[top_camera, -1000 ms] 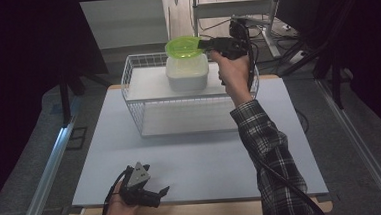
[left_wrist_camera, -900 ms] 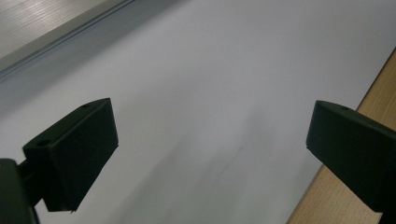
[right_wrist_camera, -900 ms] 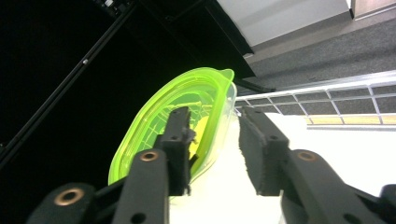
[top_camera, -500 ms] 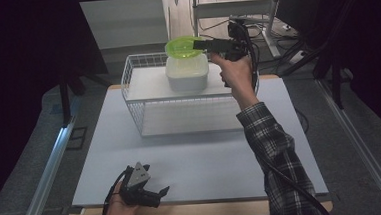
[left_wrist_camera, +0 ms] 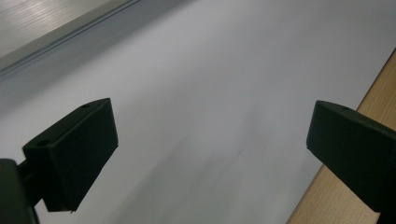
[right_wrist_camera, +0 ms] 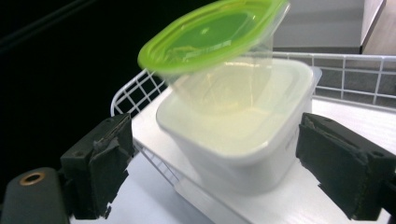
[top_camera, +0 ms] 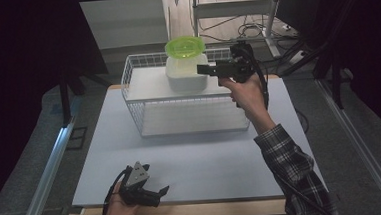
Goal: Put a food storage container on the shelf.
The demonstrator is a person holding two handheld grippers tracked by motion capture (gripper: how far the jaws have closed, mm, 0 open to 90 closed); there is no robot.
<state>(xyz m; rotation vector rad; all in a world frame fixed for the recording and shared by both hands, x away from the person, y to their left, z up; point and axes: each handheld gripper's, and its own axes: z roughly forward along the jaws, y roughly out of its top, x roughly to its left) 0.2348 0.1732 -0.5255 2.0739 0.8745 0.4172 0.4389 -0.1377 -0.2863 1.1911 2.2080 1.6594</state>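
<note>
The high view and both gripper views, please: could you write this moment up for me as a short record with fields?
Surface: pale table top
Rack: white wire basket at the far side of the table
On the rack: white tub; a clear container with green lid sits tilted on it
Right hand-held gripper: beside the tub, jaws just opened, apart, gripping nothing
Left hand-held gripper: at the near table edge, jaws open, nothing between them

High view overlooks the table [top_camera: 197, 162]; right gripper view closely faces its basket [right_wrist_camera: 355, 70].
</note>
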